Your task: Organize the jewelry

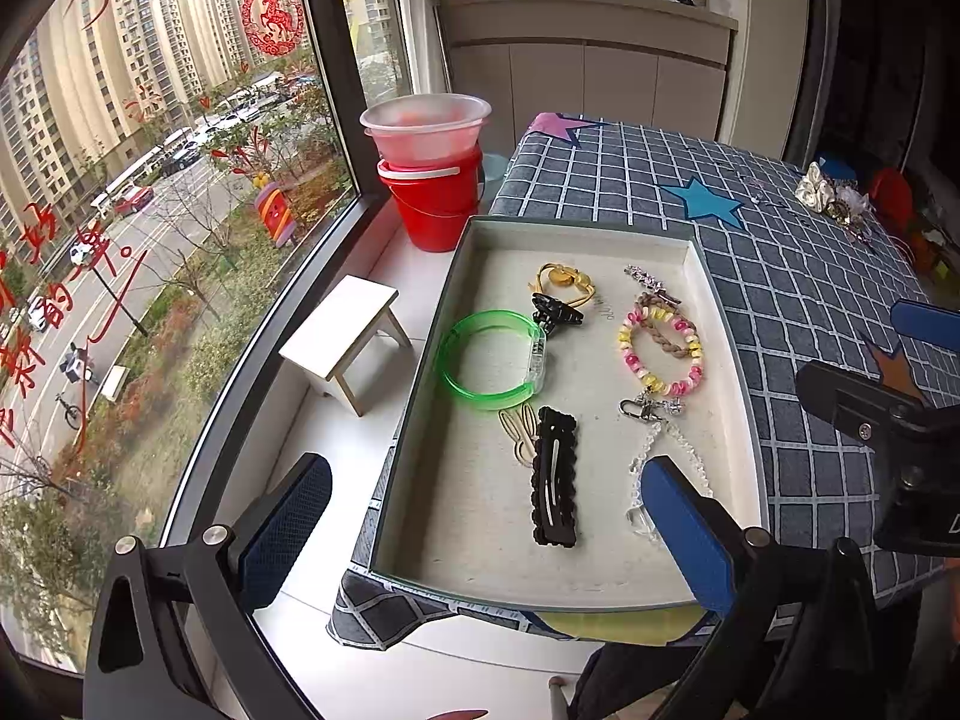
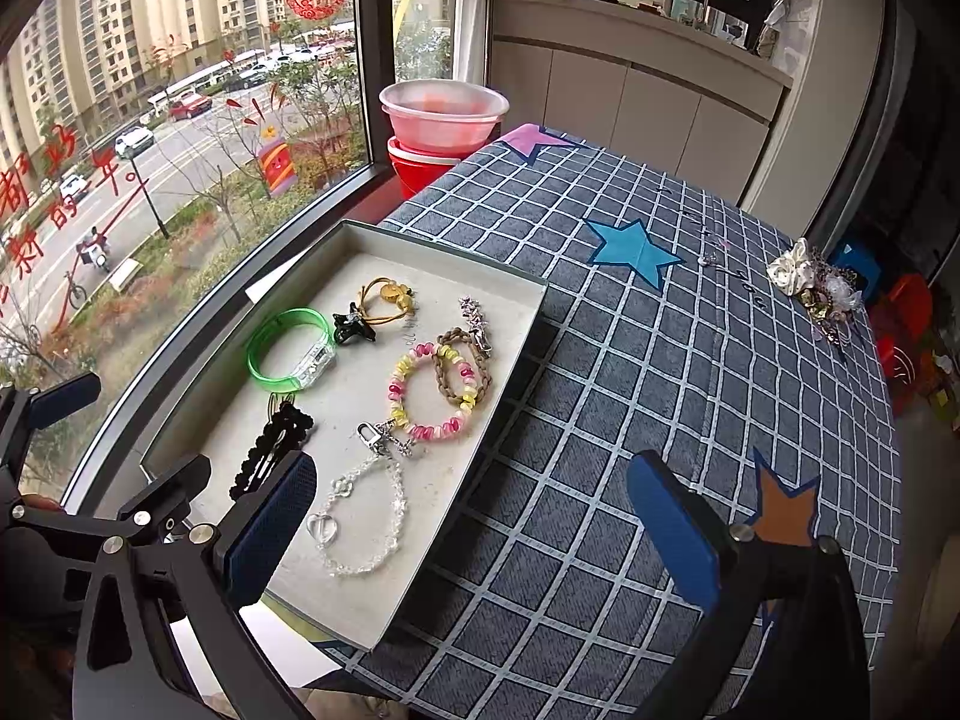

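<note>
Both grippers, the left gripper (image 1: 486, 531) and the right gripper (image 2: 474, 531), have black angular frames with silver screws; their flat fingers (image 2: 675, 531) carry blue, seemingly textured pads (image 1: 285, 531).

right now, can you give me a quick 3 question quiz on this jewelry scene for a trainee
1. True or false: the green bangle lies inside the tray.
2. Which item lies nearest the clear bead chain? A) silver clasp B) red bucket C) cream scrunchie
3. Fill in: both the left tool and the right tool are ____ and hold nothing.

Key
1. True.
2. A, the silver clasp sits at the chain's top end; the red bucket and cream scrunchie are outside the tray.
3. Open.
</note>
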A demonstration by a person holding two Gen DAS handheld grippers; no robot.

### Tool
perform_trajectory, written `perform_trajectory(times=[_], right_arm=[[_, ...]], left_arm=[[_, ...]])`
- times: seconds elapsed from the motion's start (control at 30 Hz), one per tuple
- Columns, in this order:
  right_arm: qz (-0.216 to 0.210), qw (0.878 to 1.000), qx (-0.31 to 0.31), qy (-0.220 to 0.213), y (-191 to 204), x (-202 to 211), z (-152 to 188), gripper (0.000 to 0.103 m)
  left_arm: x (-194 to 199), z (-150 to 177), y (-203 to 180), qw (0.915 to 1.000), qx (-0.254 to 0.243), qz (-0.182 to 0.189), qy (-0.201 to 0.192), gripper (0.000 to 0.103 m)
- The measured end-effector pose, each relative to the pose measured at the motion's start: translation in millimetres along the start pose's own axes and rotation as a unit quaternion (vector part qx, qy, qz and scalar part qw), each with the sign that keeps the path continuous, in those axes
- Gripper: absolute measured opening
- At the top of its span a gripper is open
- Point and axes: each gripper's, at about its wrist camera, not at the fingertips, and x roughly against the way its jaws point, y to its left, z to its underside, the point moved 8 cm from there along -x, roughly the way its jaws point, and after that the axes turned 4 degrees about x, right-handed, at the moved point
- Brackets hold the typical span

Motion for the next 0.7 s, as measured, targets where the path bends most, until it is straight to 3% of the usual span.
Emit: perform_trajectory(times=[0.7], right_arm=[[0.000, 1.000, 0.000, 0.000, 0.8, -0.4, -0.1, 0.103]], left_arm=[[0.3, 0.4, 0.0, 1.0000, 0.000, -0.001, 0.001, 0.103]])
